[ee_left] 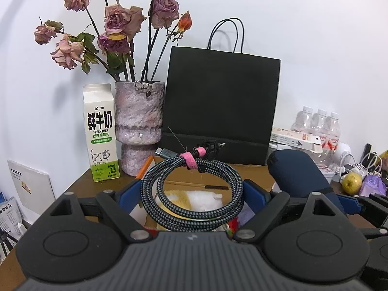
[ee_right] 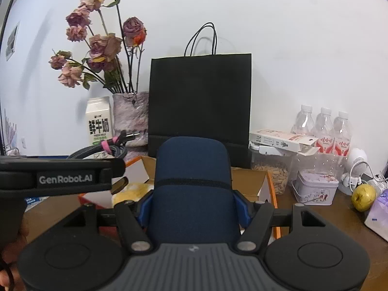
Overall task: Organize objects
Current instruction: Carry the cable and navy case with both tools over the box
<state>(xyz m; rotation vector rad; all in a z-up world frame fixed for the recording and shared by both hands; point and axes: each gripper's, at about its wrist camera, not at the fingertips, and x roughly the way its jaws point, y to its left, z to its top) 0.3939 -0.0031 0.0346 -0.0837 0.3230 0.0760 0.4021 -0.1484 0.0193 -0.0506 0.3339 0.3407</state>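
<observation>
- While both tools hang over the open cardboard box (ee_right: 252,177), we have a load in each: our left gripper (ee_left: 192,197) is clamped on the coiled cable (ee_left: 191,194), our right gripper (ee_right: 191,203) is squeezed around the navy pouch (ee_right: 191,184).
- We see the cable held up by its sides, its pink strap (ee_left: 191,160) at the top of the coil and the plugs poking out behind it, with the box's yellow and white contents showing through the loop.
- We see the pouch standing upright between the blue fingers (ee_right: 238,206), tall enough to hide much of the box behind it.
- We judge the step in hand to be dropping both items into the box, so we want each one low and inside the flaps before the jaws part.
- We should stagger it: cable down on the left side first, laid flat so the coil does not spring or catch a flap.
- We keep the tools apart, since in the right view the left one sits just beside the pouch.
- We mind the vase (ee_left: 138,126), milk carton (ee_left: 100,133) and black bag (ee_left: 220,106) standing just behind the box.
</observation>
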